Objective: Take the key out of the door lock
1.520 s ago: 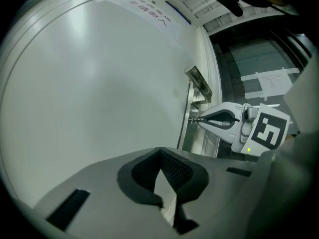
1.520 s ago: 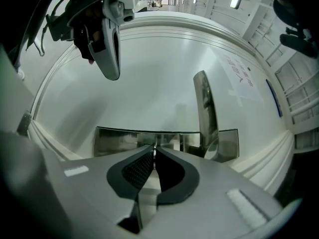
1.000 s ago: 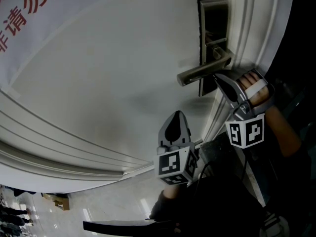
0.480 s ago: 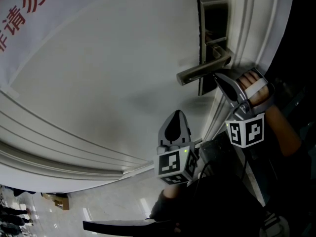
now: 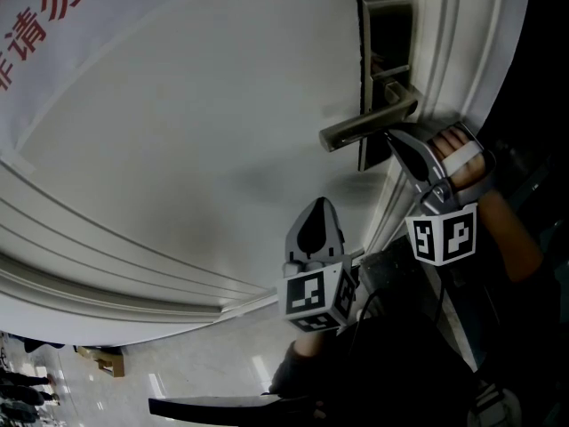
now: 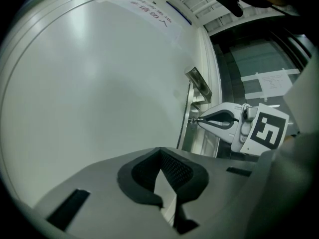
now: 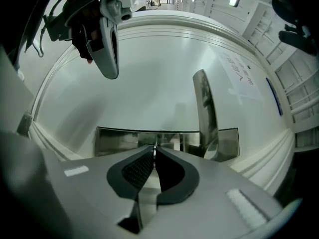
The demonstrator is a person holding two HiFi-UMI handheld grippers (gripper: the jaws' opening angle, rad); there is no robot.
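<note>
A steel lock plate (image 5: 384,34) with a lever handle (image 5: 364,124) is on the white door (image 5: 196,132). My right gripper (image 5: 388,138) points at the plate just under the handle. In the right gripper view its jaws (image 7: 154,150) are shut on a thin metal key (image 7: 154,147) that runs into the lock plate (image 7: 119,141). The left gripper view shows those tips (image 6: 199,119) against the lock from the side. My left gripper (image 5: 317,207) hangs lower left of the lock, facing the bare door panel, shut (image 6: 160,153) with nothing in it.
The door's raised moulding (image 5: 107,265) curves along the lower left, and the door frame (image 5: 471,52) runs down the right. A banner with red characters (image 5: 44,25) hangs at the upper left. Polished floor (image 5: 178,372) shows at the bottom.
</note>
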